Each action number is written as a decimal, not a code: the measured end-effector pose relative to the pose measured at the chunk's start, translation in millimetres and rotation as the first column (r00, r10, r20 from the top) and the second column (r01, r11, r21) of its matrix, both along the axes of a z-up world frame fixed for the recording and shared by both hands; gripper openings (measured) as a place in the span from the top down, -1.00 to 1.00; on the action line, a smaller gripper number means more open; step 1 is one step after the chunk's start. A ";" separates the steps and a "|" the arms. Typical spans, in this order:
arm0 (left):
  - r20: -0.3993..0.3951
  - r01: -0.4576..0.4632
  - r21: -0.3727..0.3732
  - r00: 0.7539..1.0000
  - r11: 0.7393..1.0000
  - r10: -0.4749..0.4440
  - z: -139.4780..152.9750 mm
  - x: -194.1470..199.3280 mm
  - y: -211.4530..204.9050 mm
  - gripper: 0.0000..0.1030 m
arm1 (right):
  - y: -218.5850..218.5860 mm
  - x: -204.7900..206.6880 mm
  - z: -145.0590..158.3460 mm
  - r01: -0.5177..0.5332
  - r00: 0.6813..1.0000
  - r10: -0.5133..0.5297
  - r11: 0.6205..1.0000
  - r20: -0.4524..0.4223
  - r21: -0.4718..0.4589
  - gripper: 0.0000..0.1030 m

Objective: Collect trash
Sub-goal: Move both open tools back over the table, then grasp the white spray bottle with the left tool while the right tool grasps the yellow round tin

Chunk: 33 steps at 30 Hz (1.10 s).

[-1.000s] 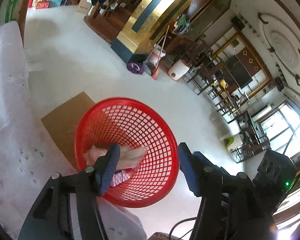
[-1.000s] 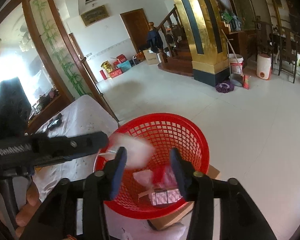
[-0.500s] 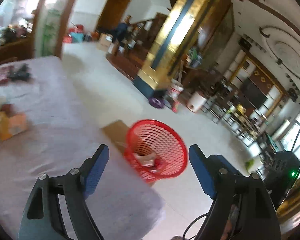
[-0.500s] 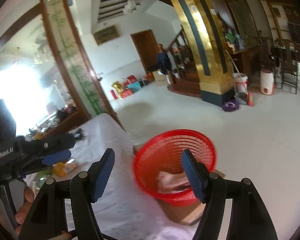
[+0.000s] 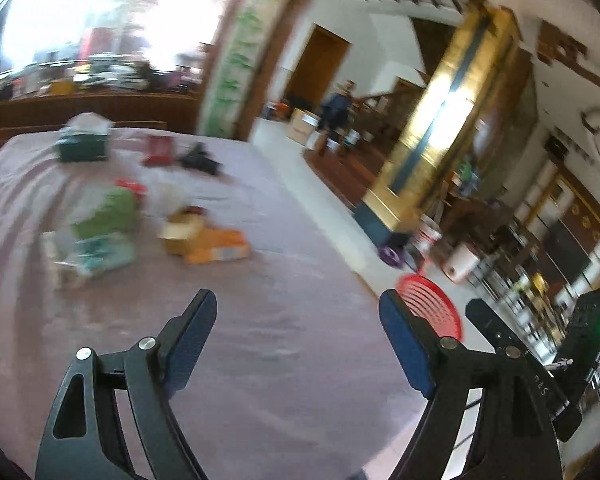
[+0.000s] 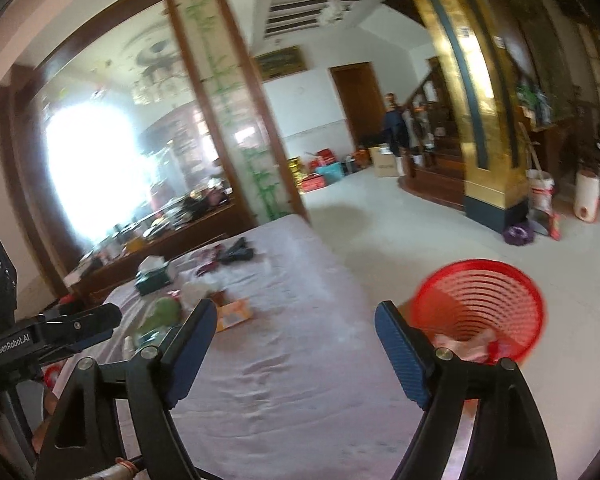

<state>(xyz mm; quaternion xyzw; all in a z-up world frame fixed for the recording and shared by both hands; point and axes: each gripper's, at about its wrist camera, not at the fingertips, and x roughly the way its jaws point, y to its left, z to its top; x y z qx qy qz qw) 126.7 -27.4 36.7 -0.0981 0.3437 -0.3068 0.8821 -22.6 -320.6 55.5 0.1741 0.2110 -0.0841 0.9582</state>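
Holding both tongs wide and empty, I have nothing between the blue pads of either one. The left tongs (image 5: 296, 338) frame only bare cloth; the right tongs (image 6: 292, 346) have just been spreading further, and they too grip nothing. I judge they are open like this because each is free to take a fresh piece.

Nearest to me, under both pairs, lies the lilac tablecloth (image 5: 284, 360), wrinkled and bare. Just past my right tongs' right pad, down on the floor off the table edge, stands the red mesh basket (image 6: 496, 296); crumpled pale wrappers (image 6: 466, 346) lie in its bottom, so some trash is already in. From the left tongs the basket shows only as a red sliver behind the right pad.

Farther ahead and left of the left tongs sits the remaining litter, well apart from the pads: an orange carton (image 5: 216, 248) beside a tan box (image 5: 180, 234), a green packet (image 5: 112, 210), and a clear wrapped bundle (image 5: 88, 254). Blur keeps me from naming them more closely. Beyond them, near the table's far end, rest a green tissue box (image 5: 82, 140), a red packet (image 5: 158, 150) and a dark object (image 5: 200, 160).

The next pick, I judge, calls for a reach forward and left to the orange carton.
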 end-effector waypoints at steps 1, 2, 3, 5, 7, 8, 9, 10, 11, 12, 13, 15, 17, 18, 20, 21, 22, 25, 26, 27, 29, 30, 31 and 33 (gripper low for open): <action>0.000 -0.033 0.002 0.999 0.999 0.033 -2.2 8.6 16.8 -0.59 | 11.1 9.6 -1.8 -0.026 1.000 0.026 1.000 -0.007 0.001 -0.65; -0.002 -0.064 0.005 0.998 0.998 0.064 -5.0 15.9 31.7 -0.59 | 21.0 19.4 -3.9 -0.051 0.999 0.051 0.999 -0.014 0.002 -0.65; -0.006 -0.095 0.008 0.995 0.995 0.095 -7.7 24.3 46.7 -0.59 | 34.0 34.4 -6.4 -0.081 0.997 0.081 0.997 -0.021 0.002 -0.65; -0.016 -0.140 0.008 0.990 0.990 0.141 -12.6 41.6 71.3 -0.59 | 54.5 61.6 -12.2 -0.130 0.991 0.130 0.992 -0.038 0.006 -0.65; -0.036 -0.180 0.003 0.983 0.984 0.180 -19.9 57.9 96.7 -0.59 | 67.6 87.2 -19.4 -0.170 0.984 0.171 0.985 -0.053 0.027 -0.65; -0.045 -0.191 0.006 0.981 0.982 0.191 -24.3 64.8 106.5 -0.59 | 73.6 99.3 -23.1 -0.188 0.980 0.190 0.981 -0.063 0.043 -0.65; -0.061 -0.202 0.013 0.977 0.979 0.202 -29.1 74.3 116.4 -0.59 | 80.0 115.6 -29.2 -0.216 0.973 0.221 0.974 -0.072 0.072 -0.65; -0.070 -0.207 0.017 0.976 0.978 0.207 -31.8 79.9 122.2 -0.59 | 84.5 124.7 -33.7 -0.230 0.969 0.236 0.969 -0.077 0.086 -0.65; -0.078 -0.213 0.021 0.974 0.977 0.214 -35.8 84.8 129.2 -0.59 | 89.7 136.8 -38.6 -0.244 0.964 0.253 0.964 -0.087 0.101 -0.65; -0.088 -0.222 0.027 0.971 0.975 0.224 -39.9 90.0 135.4 -0.59 | 95.4 152.4 -45.2 -0.259 0.958 0.270 0.959 -0.098 0.113 -0.65; -0.097 -0.228 0.034 0.968 0.973 0.230 -44.4 94.9 140.6 -0.59 | 98.7 161.7 -50.5 -0.266 0.954 0.279 0.956 -0.107 0.119 -0.65; -0.123 -0.237 0.038 0.963 0.971 0.240 -53.5 106.7 150.7 -0.59 | 103.5 187.1 -64.8 -0.279 0.944 0.297 0.951 -0.145 0.134 -0.65; -0.138 -0.247 0.050 0.958 0.968 0.251 -61.5 115.2 157.7 -0.59 | 105.2 209.7 -76.9 -0.283 0.934 0.309 0.946 -0.180 0.155 -0.65; -0.145 -0.252 0.061 0.955 0.966 0.259 -65.0 118.6 160.1 -0.59 | 105.7 219.2 -81.1 -0.287 0.929 0.315 0.944 -0.194 0.162 -0.65; -0.156 -0.258 0.069 0.951 0.964 0.266 -72.3 124.4 165.4 -0.59 | 106.8 234.5 -88.8 -0.292 0.921 0.322 0.943 -0.220 0.160 -0.65; -0.167 -0.268 0.074 0.946 0.961 0.276 -77.2 128.9 168.9 -0.59 | 108.1 242.9 -91.6 -0.294 0.916 0.325 0.943 -0.234 0.157 -0.65; -0.180 -0.274 0.075 0.942 0.959 0.283 -81.3 132.5 171.9 -0.59 | 109.4 250.8 -95.0 -0.297 0.912 0.329 0.941 -0.246 0.161 -0.65; -0.213 -0.299 0.075 0.927 0.951 0.308 -90.4 141.9 179.7 -0.59 | 113.0 279.2 -106.5 -0.305 0.895 0.344 0.936 -0.283 0.173 -0.65; -0.216 -0.313 0.079 0.921 0.946 0.323 -92.1 143.9 182.3 -0.59 | 114.2 291.2 -111.7 -0.305 0.889 0.345 0.937 -0.302 0.171 -0.65; -0.216 -0.324 0.083 0.918 0.943 0.334 -92.8 144.5 183.7 -0.59 | 113.3 299.5 -114.9 -0.304 0.884 0.344 0.937 -0.317 0.171 -0.65; -0.215 -0.343 0.089 0.910 0.935 0.354 -94.7 145.9 187.0 -0.59 | 114.9 320.1 -125.2 -0.295 0.876 0.335 0.942 -0.348 0.162 -0.65; -0.211 -0.353 0.092 0.907 0.931 0.365 -95.5 145.6 188.3 -0.59 | 115.2 326.2 -128.5 -0.287 0.874 0.325 0.945 -0.360 0.158 -0.65; -0.209 -0.360 0.096 0.904 0.928 0.373 -95.9 145.7 189.3 -0.59 | 115.8 333.5 -132.7 -0.279 0.872 0.318 0.948 -0.374 0.154 -0.65; -0.206 -0.373 0.106 0.899 0.922 0.387 -96.9 146.3 189.9 -0.59 | 118.6 346.7 -142.9 -0.266 0.867 0.307 0.951 -0.393 0.157 -0.64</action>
